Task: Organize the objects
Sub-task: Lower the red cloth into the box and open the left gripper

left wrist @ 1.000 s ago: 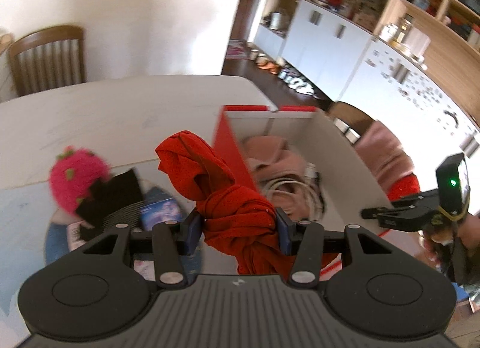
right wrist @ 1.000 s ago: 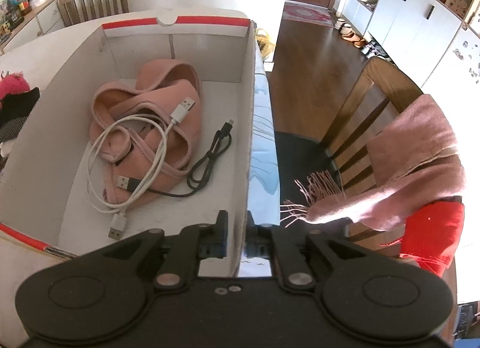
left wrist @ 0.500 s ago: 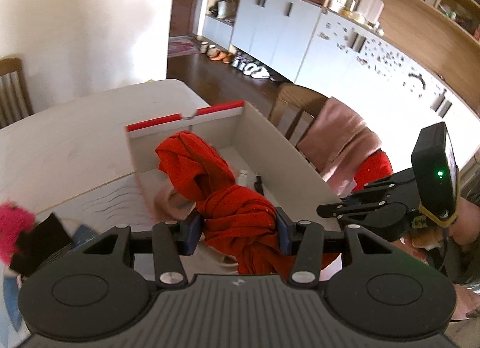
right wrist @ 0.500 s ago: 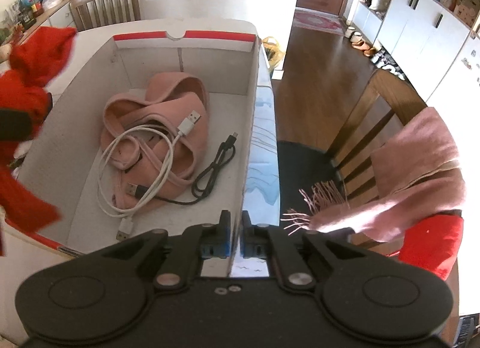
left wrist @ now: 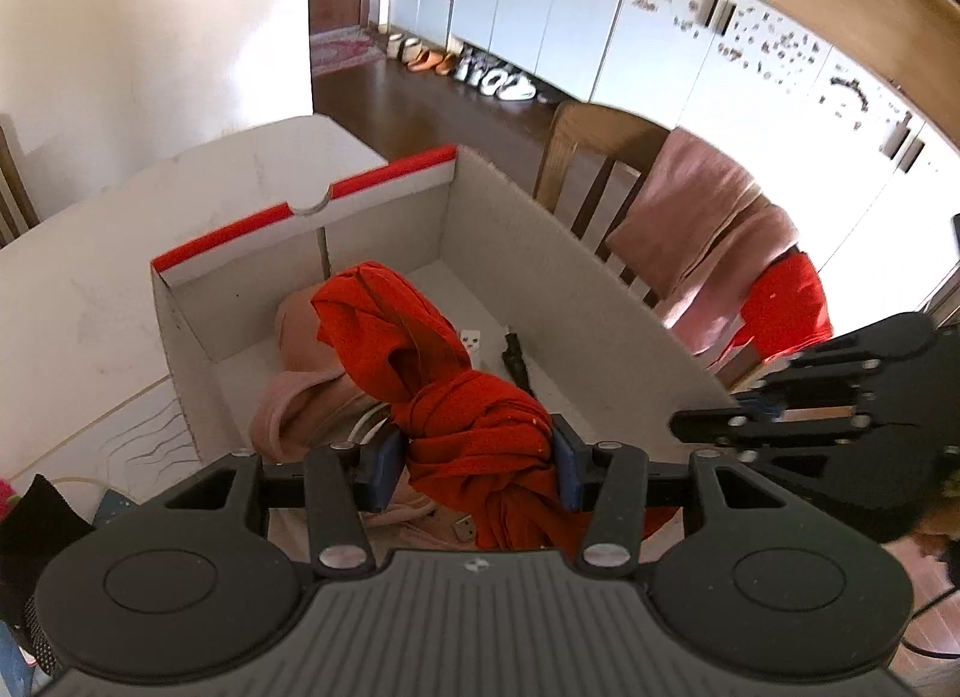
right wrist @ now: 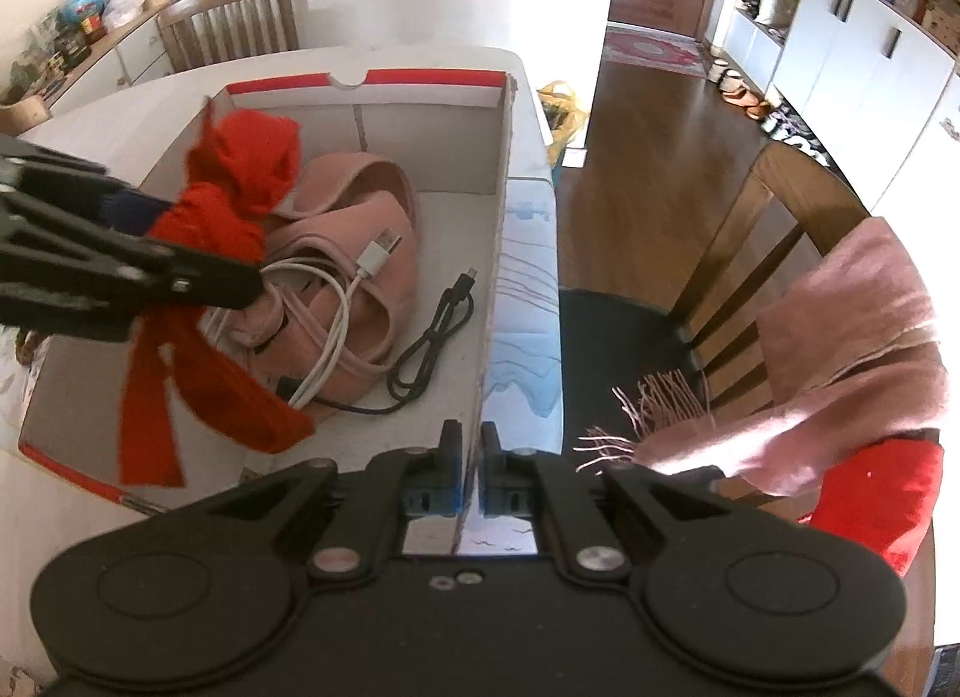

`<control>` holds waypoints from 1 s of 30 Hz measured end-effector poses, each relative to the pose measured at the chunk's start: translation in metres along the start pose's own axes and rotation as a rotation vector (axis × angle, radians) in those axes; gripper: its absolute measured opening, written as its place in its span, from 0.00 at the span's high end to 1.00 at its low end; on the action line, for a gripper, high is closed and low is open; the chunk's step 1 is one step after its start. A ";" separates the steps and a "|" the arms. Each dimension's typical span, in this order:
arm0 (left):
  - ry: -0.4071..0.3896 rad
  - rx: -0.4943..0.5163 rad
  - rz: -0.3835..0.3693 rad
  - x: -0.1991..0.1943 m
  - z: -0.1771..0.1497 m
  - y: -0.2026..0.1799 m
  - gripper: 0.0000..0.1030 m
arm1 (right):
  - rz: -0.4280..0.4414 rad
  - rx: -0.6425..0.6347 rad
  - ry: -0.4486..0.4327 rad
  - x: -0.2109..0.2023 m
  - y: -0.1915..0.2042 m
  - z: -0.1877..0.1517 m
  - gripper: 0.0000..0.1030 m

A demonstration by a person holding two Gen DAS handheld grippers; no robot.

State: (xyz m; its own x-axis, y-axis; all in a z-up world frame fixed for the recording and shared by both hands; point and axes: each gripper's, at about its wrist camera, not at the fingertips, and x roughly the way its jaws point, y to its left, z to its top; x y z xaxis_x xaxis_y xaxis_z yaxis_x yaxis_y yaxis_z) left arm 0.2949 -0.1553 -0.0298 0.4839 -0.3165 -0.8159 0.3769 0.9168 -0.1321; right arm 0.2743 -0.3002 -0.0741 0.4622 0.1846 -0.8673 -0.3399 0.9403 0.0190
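Red knotted cloth [left wrist: 474,427] sits squeezed between the two blue pads of the left gripper [left wrist: 474,460] in the left wrist view, so this gripper is holding it tight. The cloth hangs over the open white cardboard box with the red rim [left wrist: 384,178], which stands on the white tabletop [left wrist: 90,277]. Under the cloth, inside the box, lies a soft pink fabric strap [left wrist: 300,397], and a bit of a black cable [left wrist: 516,358] shows beside it. The right gripper [left wrist: 780,418] is at the box's right wall in this view. In the right wrist view, the right gripper [right wrist: 471,457] has its jaws almost together, pinching the thin right wall of the cardboard box [right wrist: 495,277], so it looks like it is keeping the box steady. The left gripper [right wrist: 198,277] comes in from the left with the red cloth [right wrist: 240,181], and the cloth's loose ends dangle down into the box. On the box floor are the pink strap [right wrist: 372,205], a coiled white USB cable [right wrist: 336,301] and the black cable [right wrist: 432,331]. A wooden chair [right wrist: 774,217] with a pink fringed scarf [right wrist: 840,325] stands beside the tabletop. I think the step now is putting the red cloth into the box. Next, the left gripper should go a little lower and then open its jaws, so the cloth drops on the pile and no end hangs over the rim.
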 end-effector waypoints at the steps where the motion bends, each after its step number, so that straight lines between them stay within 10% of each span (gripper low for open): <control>1: 0.011 0.000 0.005 0.006 0.001 -0.001 0.53 | 0.003 0.001 0.001 0.000 0.000 0.000 0.96; 30: 0.077 -0.017 0.059 0.037 -0.010 0.009 0.36 | 0.028 0.004 -0.008 0.001 -0.002 -0.001 0.96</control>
State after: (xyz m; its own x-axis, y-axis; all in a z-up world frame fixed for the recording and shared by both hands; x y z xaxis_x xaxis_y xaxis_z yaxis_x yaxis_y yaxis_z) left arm 0.3085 -0.1559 -0.0670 0.4429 -0.2425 -0.8632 0.3353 0.9377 -0.0914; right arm 0.2746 -0.3025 -0.0757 0.4593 0.2131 -0.8623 -0.3496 0.9358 0.0451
